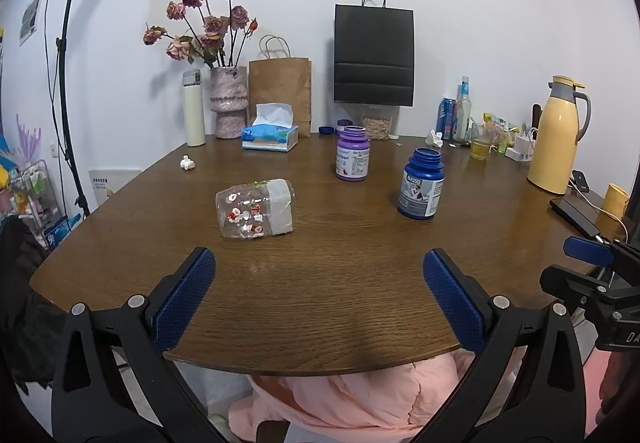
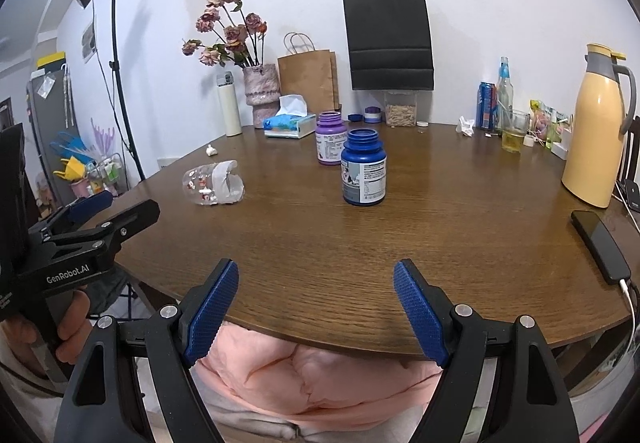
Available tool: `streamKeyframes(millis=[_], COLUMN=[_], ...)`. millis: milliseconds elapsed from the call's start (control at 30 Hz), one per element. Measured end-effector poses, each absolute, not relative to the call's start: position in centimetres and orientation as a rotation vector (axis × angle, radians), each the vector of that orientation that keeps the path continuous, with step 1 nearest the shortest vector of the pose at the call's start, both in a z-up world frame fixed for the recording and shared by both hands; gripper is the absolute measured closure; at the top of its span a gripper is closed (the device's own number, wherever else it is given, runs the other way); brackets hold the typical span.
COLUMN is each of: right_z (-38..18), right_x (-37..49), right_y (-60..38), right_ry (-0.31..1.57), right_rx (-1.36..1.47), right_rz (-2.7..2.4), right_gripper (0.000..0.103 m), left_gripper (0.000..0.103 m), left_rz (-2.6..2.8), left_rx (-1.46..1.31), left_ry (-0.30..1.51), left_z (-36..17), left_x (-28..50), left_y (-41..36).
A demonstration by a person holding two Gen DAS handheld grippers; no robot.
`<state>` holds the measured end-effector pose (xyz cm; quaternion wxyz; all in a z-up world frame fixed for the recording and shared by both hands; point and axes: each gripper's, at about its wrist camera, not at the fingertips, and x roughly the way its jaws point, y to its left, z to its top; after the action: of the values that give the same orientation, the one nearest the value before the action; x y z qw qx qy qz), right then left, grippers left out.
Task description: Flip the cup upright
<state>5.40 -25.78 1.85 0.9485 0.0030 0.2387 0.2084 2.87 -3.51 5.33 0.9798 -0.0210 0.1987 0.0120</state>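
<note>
A clear glass cup [image 1: 255,210] with red and white flower prints and a white taped rim lies on its side on the brown table [image 1: 320,295]. In the right wrist view the cup [image 2: 213,184] lies at the left, its mouth facing right. My left gripper [image 1: 319,263] is open and empty, held over the table's near edge, short of the cup. My right gripper [image 2: 316,273] is open and empty near the table's front edge, well to the right of the cup. The left gripper's body [image 2: 88,231] shows at the left of the right wrist view.
An open blue bottle [image 1: 421,183] and an open purple bottle [image 1: 352,154] stand mid-table. A tissue box [image 1: 270,133], vase of flowers [image 1: 228,103], white flask [image 1: 193,107] and paper bags line the back. A yellow jug [image 1: 556,135] and a phone [image 2: 600,245] sit at the right.
</note>
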Motion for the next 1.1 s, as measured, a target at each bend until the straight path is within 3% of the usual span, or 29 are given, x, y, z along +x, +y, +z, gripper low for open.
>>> streamKeyframes(millis=[667, 1100], right_z=[2.0, 4.0], right_x=[6.3, 16.4], right_y=[-25.1, -22.6], right_ry=[0.482, 0.492], right_rx=[-0.023, -0.006], right_rz=[0.427, 0.530], right_gripper=[0.019, 0.019], left_gripper=[0.000, 0.000], left_rz=[0.038, -0.081], left_rx=[-0.008, 0.223], left_ry=[0.390, 0.521], left_z=[5.3, 4.1], left_x=[3.5, 13.0], left_y=[-2.4, 2.8])
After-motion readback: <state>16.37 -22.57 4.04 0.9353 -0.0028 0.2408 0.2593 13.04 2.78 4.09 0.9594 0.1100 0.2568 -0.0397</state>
